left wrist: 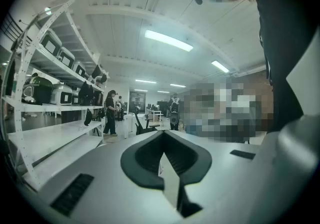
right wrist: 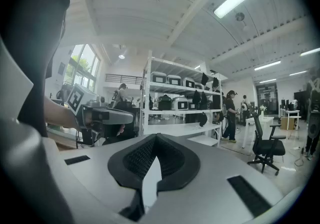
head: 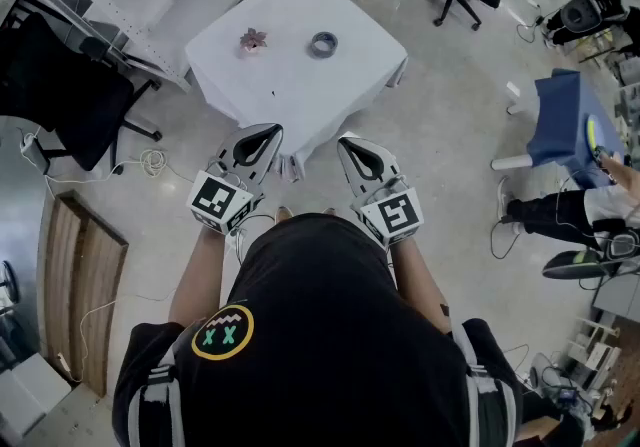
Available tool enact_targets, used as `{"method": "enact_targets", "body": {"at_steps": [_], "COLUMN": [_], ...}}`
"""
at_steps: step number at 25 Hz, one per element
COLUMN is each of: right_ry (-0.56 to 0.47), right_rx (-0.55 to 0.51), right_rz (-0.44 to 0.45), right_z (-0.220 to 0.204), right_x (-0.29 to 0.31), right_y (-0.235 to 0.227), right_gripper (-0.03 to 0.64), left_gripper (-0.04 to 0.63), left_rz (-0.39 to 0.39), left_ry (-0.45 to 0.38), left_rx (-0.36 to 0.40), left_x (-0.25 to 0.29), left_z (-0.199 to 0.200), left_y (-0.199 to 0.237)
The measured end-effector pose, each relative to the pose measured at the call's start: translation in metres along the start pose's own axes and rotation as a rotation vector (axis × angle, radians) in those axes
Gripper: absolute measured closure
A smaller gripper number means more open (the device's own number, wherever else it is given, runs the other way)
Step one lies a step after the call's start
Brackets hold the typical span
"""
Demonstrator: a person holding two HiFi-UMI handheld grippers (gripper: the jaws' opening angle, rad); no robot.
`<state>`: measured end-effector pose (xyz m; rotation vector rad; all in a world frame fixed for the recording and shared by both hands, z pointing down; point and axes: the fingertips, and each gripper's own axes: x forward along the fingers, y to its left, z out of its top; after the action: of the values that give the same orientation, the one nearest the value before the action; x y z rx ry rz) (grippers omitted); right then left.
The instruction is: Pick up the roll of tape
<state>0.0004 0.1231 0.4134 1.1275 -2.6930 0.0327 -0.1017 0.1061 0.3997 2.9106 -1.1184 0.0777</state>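
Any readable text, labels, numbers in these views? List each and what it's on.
"X X": green, on the round emblem on the person's black shirt.
Marker cubes on left gripper and right gripper: square patterns, no letters.
Shelf boxes: too small to read.

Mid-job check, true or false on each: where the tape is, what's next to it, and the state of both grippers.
The roll of tape lies on the white table. True.
The right gripper holds the tape. False: it is shut and empty, away from the tape.
The left gripper is wide open. False: it is shut, with nothing between its jaws.
A small pinkish object sits left of the tape in the head view. True.
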Motion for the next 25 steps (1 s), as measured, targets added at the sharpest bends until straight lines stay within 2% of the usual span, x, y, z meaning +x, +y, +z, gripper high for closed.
{"method": "enact_targets", "body": {"at_steps": [3,8,12,25], "right_ry": [0.01,-0.08,-0.032,-0.032], "right_rx": [0.002,-0.01,0.034,0.07], "right_rz": [-0.002,0.015,0.018,-0.022], "right_z": [-0.002,0.01,-0.002,-0.007], "right_x": [0.001,0.006,0.007,0.007], "right_y": [-0.001,-0.001,-0.002,-0.013], "right_gripper": [0.597,0.597,0.597,0.595], "left_gripper": [0.58,0.58,0.58,0.581], "left_rz": [0.001,0.006,0.007,0.009], "left_ry": [0.002,0.002,0.007,0.023], "left_rx": [0.002,0.0,-0.003,-0.007], "left_x": [0.001,0.003,0.003,0.006], "left_z": [0.0,0.001,-0.002,-0.005], "left_y": [0.001,0.003,0.005,0.005]}}
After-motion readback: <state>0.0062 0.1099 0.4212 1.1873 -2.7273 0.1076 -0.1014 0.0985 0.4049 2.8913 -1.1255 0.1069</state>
